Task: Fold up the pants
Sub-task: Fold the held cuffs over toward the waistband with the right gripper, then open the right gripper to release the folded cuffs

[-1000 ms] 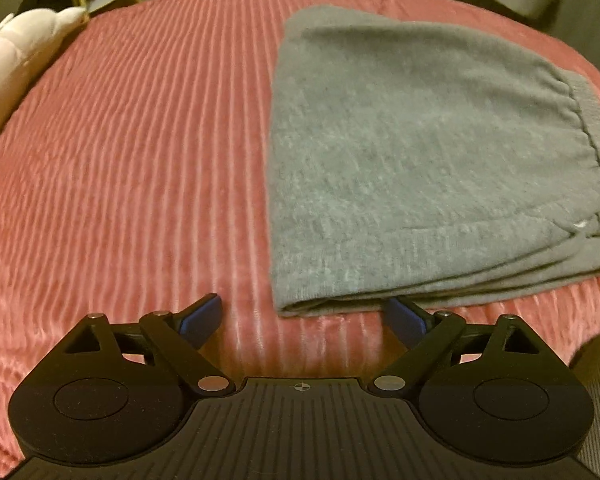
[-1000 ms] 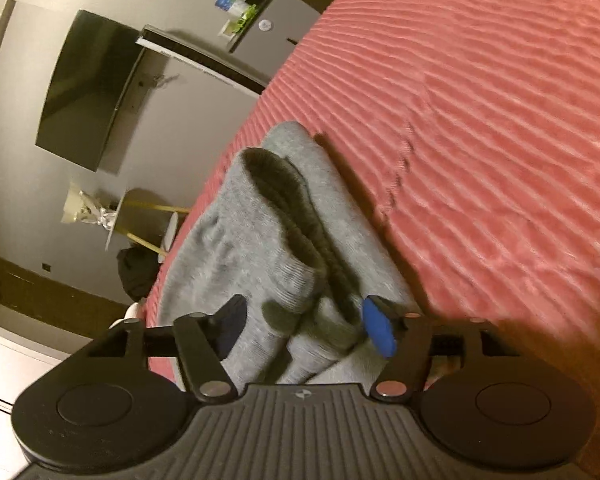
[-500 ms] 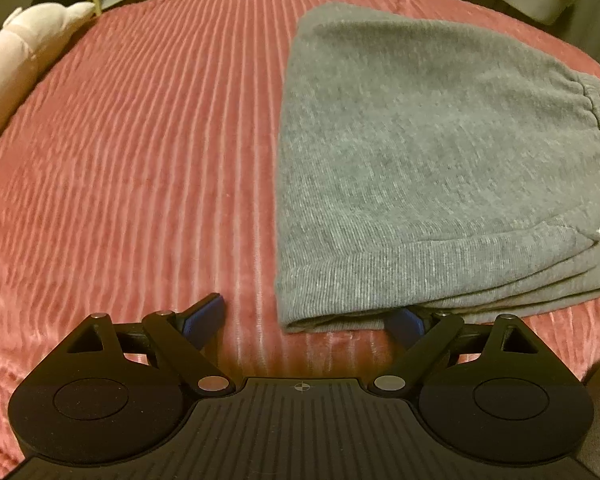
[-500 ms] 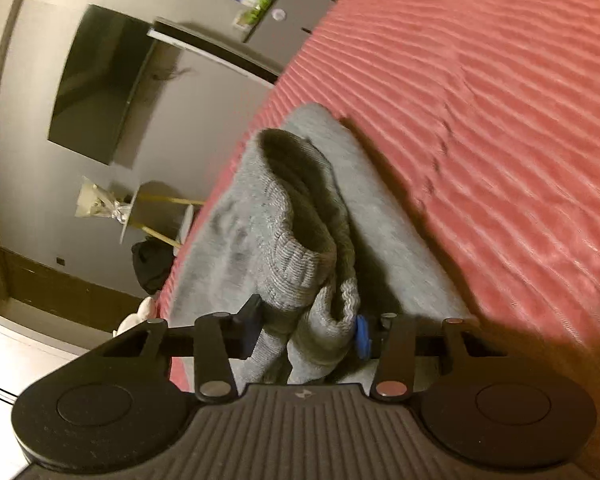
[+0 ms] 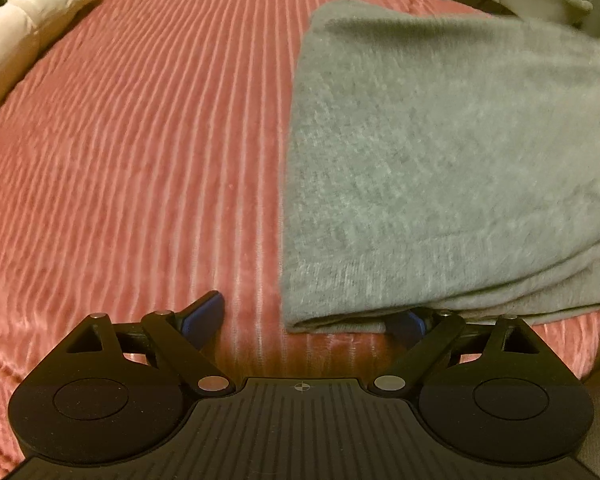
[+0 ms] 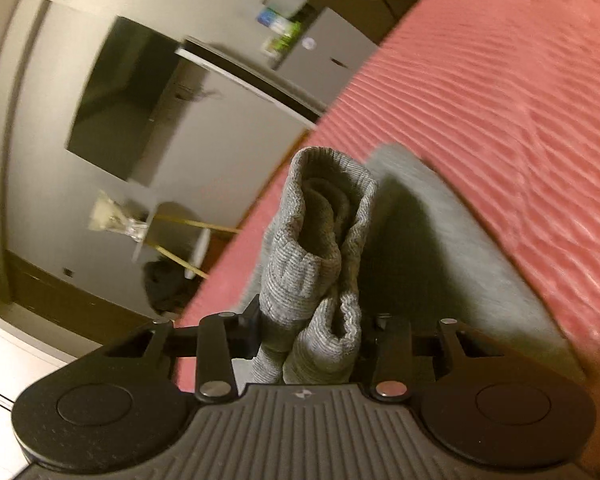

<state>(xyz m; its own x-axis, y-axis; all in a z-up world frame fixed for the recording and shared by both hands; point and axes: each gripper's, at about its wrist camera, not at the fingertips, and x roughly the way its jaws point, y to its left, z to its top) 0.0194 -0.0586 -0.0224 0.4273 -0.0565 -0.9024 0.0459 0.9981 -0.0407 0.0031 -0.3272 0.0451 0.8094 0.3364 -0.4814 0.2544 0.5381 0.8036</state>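
A ribbed pink bedspread [image 5: 140, 160] covered the bed. On its right side lay the grey knit pants [image 5: 440, 168], already doubled. The right gripper [image 6: 310, 328] was clamped on their ribbed cuffs [image 6: 320, 240], lifted for another fold. The left gripper [image 5: 312, 316] gaped wide at the near edge; it would probably need to pin that corner.
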